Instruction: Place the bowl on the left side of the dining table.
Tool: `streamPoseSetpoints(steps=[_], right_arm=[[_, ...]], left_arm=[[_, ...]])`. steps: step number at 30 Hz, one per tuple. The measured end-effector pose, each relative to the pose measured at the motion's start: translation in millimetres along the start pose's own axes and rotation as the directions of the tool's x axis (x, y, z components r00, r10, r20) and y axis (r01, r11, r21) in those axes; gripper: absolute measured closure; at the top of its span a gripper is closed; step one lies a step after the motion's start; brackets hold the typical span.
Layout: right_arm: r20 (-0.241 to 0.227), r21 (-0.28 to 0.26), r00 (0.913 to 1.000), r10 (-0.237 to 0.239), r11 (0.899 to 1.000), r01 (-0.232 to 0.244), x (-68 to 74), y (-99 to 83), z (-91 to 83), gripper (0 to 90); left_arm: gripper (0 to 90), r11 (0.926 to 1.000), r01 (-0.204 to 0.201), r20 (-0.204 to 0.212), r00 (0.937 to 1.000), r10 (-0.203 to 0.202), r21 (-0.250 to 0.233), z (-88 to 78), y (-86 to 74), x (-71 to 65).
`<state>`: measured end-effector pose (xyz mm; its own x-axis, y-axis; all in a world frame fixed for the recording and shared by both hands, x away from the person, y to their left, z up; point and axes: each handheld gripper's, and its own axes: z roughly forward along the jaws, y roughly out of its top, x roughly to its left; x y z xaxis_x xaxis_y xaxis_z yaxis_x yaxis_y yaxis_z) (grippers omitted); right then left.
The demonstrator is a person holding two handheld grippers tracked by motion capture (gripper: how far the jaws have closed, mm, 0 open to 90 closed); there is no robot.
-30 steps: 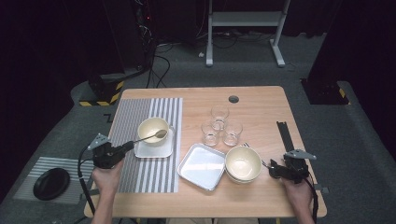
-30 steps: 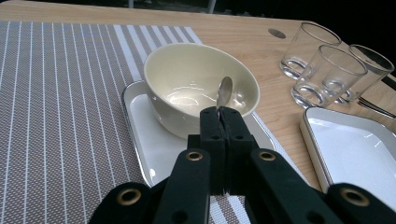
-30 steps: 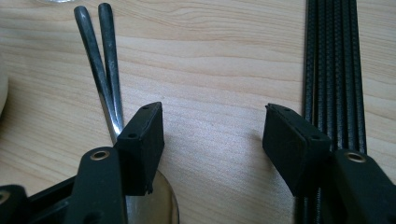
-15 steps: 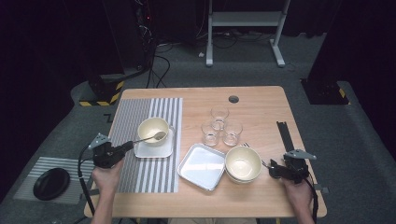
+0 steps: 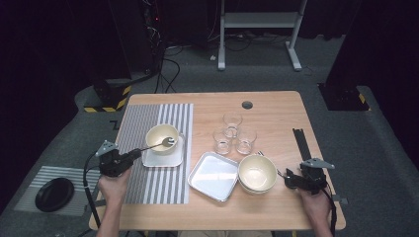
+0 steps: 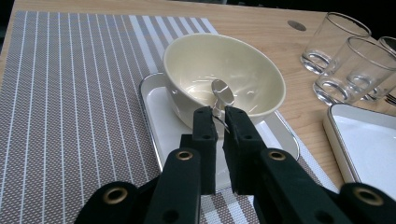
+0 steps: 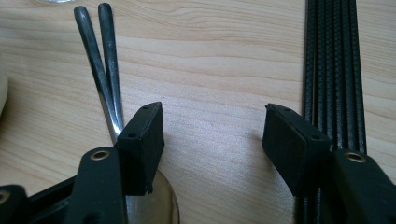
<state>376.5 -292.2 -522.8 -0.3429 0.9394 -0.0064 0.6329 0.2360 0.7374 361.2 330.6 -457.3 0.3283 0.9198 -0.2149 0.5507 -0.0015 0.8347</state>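
**A:** My left gripper [image 6: 217,122] has just been easing its fingers, though they're pinching the spoon [image 6: 222,93] handle, scoop inside the bowl [image 6: 224,77]. Right gripper [image 7: 212,140] gapes, grasping nothing.

**B:** Loosen more and the spoon might clatter out.

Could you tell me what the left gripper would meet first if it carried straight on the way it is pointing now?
Most likely the near wall of the cream bowl; the left gripper aims at it, jaws around the spoon.
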Motion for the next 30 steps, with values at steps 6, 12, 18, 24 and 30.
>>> streamPoseSetpoints(steps=[6,12,18,24,30], right_arm=[[0.000,0.000,1.0000,0.000,1.000,0.000,0.0,0.0,0.0,38.5],[0.000,0.000,1.0000,0.001,1.000,-0.001,0.1,0.0,-0.1,38.6],[0.000,0.000,1.0000,0.002,1.000,-0.002,0.1,0.0,-0.1,38.6],[0.000,0.000,1.0000,0.001,1.000,-0.001,0.1,0.0,-0.1,38.5],[-0.001,-0.002,1.0000,0.002,1.000,-0.002,0.1,-0.1,0.1,38.5]], left_arm=[[78.2,0.9999,0.004,-0.024,0.9997,-0.004,0.013,3.6,-1.2,1.2],[77.2,0.9999,0.008,-0.029,0.9995,-0.008,0.014,6.0,-2.0,2.6],[75.7,0.9996,0.026,-0.037,0.9990,-0.025,0.015,10.0,-1.4,5.0],[73.4,0.9992,0.039,-0.043,0.9984,-0.038,0.008,16.1,-0.9,7.1],[72.4,0.9992,0.038,-0.056,0.9977,-0.037,0.009,24.3,2.4,8.6]])
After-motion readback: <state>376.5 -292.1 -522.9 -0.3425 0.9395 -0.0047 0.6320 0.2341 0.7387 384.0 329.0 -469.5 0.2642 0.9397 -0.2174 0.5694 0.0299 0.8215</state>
